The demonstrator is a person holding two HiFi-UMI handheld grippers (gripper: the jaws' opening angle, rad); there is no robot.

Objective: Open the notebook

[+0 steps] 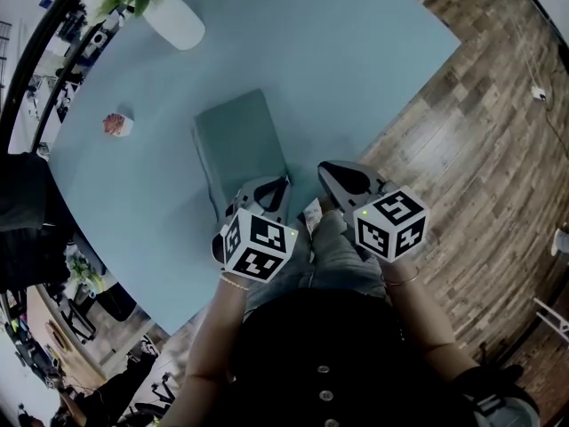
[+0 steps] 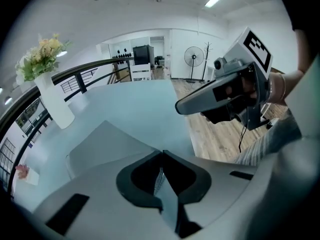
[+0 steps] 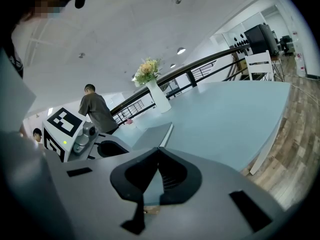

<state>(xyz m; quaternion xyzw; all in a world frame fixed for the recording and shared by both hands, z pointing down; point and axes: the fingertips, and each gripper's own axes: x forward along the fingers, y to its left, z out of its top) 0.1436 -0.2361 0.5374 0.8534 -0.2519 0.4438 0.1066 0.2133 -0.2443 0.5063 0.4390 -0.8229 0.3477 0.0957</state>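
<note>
A teal notebook lies on the light blue table, its near edge towards me. My left gripper is at that near edge, its jaws shut on the cover's edge. White page edges show between the pads, and the cover slopes up towards the grip. In the right gripper view the notebook shows a raised cover with a white page edge under it. My right gripper hovers beside the notebook's near right corner with its jaws shut on nothing.
A white vase with flowers stands at the table's far side. A small pink and white object sits left of the notebook. Wood floor lies beyond the table's right edge. A person stands by a dark railing.
</note>
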